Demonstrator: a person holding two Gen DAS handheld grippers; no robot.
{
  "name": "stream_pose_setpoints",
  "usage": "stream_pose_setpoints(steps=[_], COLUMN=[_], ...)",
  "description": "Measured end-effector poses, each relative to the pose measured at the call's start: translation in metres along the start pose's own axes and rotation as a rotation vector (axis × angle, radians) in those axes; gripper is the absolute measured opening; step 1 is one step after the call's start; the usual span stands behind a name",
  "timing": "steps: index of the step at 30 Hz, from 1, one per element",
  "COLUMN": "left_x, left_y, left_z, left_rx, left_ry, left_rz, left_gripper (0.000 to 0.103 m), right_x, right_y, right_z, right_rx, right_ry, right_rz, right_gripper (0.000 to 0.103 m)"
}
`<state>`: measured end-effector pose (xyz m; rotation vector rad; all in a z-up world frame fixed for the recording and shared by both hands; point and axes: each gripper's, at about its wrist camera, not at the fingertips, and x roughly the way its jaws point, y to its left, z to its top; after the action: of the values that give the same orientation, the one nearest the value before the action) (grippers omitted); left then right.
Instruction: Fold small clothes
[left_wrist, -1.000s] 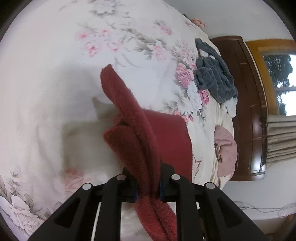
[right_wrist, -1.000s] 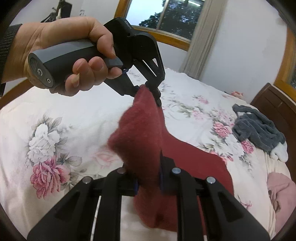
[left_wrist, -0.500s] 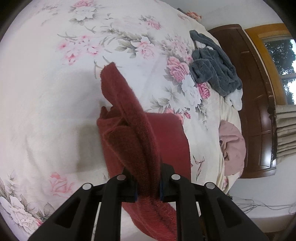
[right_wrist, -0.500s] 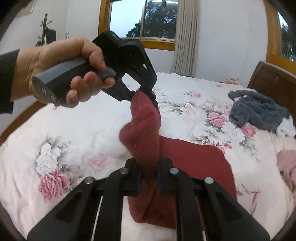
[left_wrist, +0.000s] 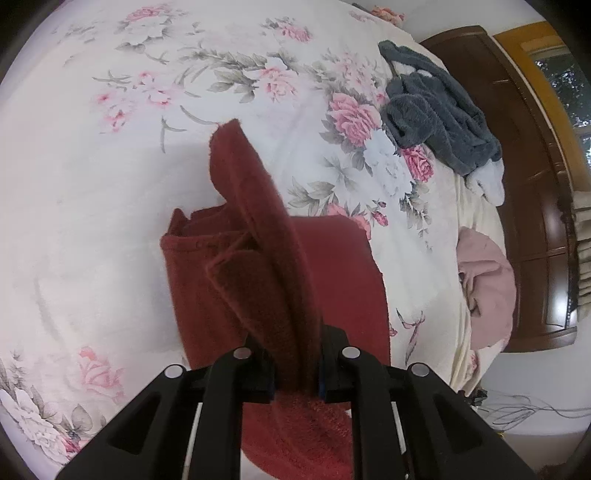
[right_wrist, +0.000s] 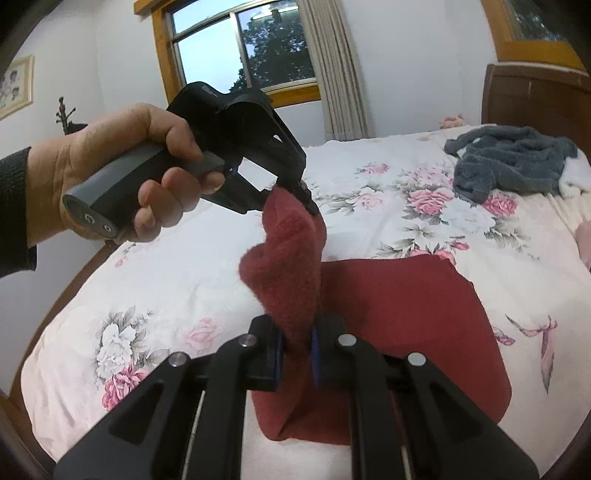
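Dark red garment; white bedspread, pink roses; grey garment.

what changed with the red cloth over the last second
Both grippers, left and right, carried the pinched edge of the red cloth onward over its flat half, so more folded layers now show below. Nothing was let go. The grey garment and pink garment stayed put.

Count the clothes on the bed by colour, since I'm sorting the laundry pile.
Red: 1, the red cloth
Grey: 1, the grey garment
Pink: 1, the pink garment
White: 1, a white piece beside the grey one
Total: 4
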<state>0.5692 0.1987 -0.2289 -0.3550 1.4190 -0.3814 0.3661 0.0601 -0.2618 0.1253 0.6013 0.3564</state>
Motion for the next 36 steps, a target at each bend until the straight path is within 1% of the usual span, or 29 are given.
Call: stream_pose_setpoints(steps=[7,12,15,18,23,29,36], left_x=[0.026,0.043,0.051,0.064,0.097,0.121,0.141], left_y=[-0.020,-0.037,-0.047,-0.059,-0.079,-0.098,-0.111], left_z=[0.000,0.002,0.002,0.002,-0.001,-0.003,-0.005], left_rx=[0.020,0.044,0.062,0.086,0.124,0.161,0.185], left_ry=[0.023,0.044,0.056,0.074,0.122,0.150,0.156], left_rz=[0.044,0.077,0.099,0.120,0.159,0.196,0.260], left_gripper=[0.015,0.015,0.015,0.015,0.015,0.015,0.015], right_x=[0.001,0.000,-0.002,-0.004,-0.007,-0.007,-0.005], right_y=[-0.022,-0.041,-0.047,-0.056,-0.068,-0.084,-0.108], right_z=[-0.009,-0.014,-0.016,-0.020,-0.027,-0.032,-0.039], right_rx=[0.046,0.117,0.127,0.147,0.185,0.235,0.305], right_ry=[0.011,0.021,0.021,0.030,0.056,0.065,0.091], right_rz=[-0.001,0.011,0.003,-0.003,-0.013,-0.019,-0.025], right_gripper=[0.010,0.010,0.010,0.010,0.010,0.010,0.010])
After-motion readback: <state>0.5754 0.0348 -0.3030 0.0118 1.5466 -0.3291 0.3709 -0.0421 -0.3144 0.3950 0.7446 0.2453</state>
